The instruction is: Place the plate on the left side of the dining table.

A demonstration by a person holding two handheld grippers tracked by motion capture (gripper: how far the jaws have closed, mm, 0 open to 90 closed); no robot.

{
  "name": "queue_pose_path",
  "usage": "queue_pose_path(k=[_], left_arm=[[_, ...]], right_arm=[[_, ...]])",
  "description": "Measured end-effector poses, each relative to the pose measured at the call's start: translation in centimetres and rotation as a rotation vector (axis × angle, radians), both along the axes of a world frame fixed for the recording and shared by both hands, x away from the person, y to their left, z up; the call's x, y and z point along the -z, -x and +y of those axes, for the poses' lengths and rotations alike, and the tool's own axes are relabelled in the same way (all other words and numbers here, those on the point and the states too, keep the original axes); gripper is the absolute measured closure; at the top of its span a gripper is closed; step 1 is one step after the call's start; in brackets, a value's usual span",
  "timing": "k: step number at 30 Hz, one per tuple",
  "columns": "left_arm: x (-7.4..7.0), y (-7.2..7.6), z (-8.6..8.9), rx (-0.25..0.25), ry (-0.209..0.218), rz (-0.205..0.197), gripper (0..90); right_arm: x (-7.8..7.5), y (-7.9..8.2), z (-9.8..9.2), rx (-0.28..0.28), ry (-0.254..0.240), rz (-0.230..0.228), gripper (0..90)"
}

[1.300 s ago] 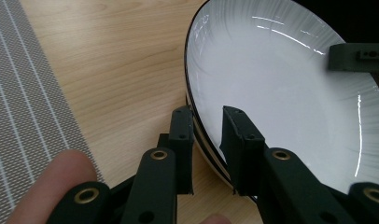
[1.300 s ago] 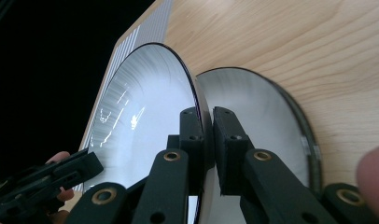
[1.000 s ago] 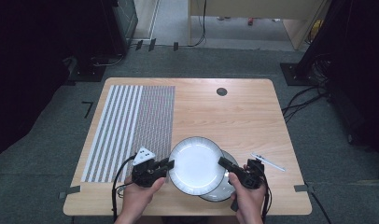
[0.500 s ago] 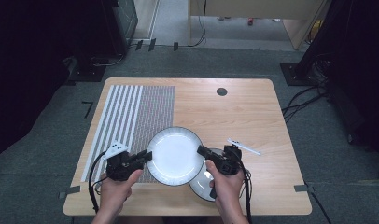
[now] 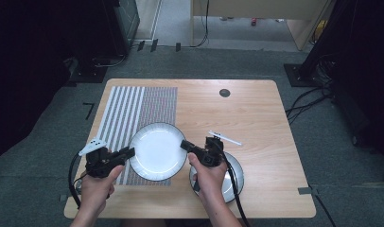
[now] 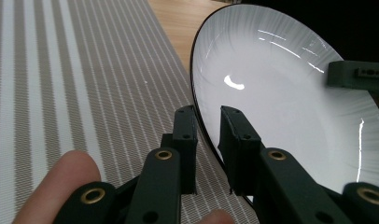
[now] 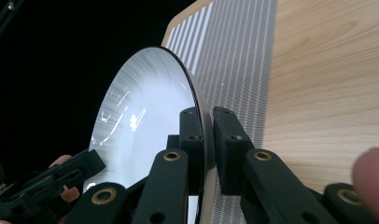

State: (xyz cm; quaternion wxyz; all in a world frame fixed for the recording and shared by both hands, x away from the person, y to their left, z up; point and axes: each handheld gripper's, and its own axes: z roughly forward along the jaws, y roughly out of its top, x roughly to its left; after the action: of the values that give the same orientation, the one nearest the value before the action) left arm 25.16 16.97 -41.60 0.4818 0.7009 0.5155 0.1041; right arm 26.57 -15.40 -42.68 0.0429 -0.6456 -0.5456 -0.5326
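We hold our left gripper (image 5: 126, 152) near the table's front left corner, its jaws pointing right and closed on the plate's (image 5: 158, 150) left rim. Our right gripper (image 5: 185, 144) sits toward the front edge's middle, its jaws pointing left and clamped on the plate's right rim. Both forearms enter from the front edge.

A wooden table (image 5: 256, 109) bears a striped mat (image 5: 133, 109) and a second plate (image 5: 232, 177).

likely a lab: grey carpet (image 5: 62, 118), floor cables (image 5: 308, 101) and dark equipment racks (image 5: 121, 19).
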Motion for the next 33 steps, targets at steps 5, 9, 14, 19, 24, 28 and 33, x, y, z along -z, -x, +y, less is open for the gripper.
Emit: queue_pose_path(k=[5, 9, 14, 19, 24, 28, 33], left_arm=[[-0.5, -0.5, 2.0, -0.031, -0.004, 0.001, 77.8], [-0.7, -1.1, 3.2, -0.053, -0.007, 0.003, 78.3], [-0.7, -2.3, 4.6, -0.075, -0.001, 0.010, 79.2], [-0.6, -3.6, 5.6, -0.094, -0.009, 0.024, 80.1], [0.0, -5.0, 6.7, -0.108, 0.030, 0.064, 80.6], [0.3, -6.0, 7.3, -0.125, 0.021, 0.078, 81.1], [1.1, -7.7, 7.9, -0.133, 0.023, 0.113, 81.6]], right_arm=[[0.2, -1.0, 1.8, -0.017, -0.024, 0.019, 83.2], [0.1, -2.0, 3.3, -0.026, -0.026, 0.017, 83.3], [-0.2, -3.2, 4.9, -0.027, -0.034, 0.020, 82.7], [0.0, -4.5, 6.2, -0.020, -0.045, 0.038, 82.8], [0.4, -5.9, 7.3, -0.013, -0.025, 0.050, 83.1], [0.8, -7.0, 8.1, -0.014, -0.021, 0.060, 83.0], [1.8, -8.4, 8.9, -0.001, -0.019, 0.086, 83.2]])
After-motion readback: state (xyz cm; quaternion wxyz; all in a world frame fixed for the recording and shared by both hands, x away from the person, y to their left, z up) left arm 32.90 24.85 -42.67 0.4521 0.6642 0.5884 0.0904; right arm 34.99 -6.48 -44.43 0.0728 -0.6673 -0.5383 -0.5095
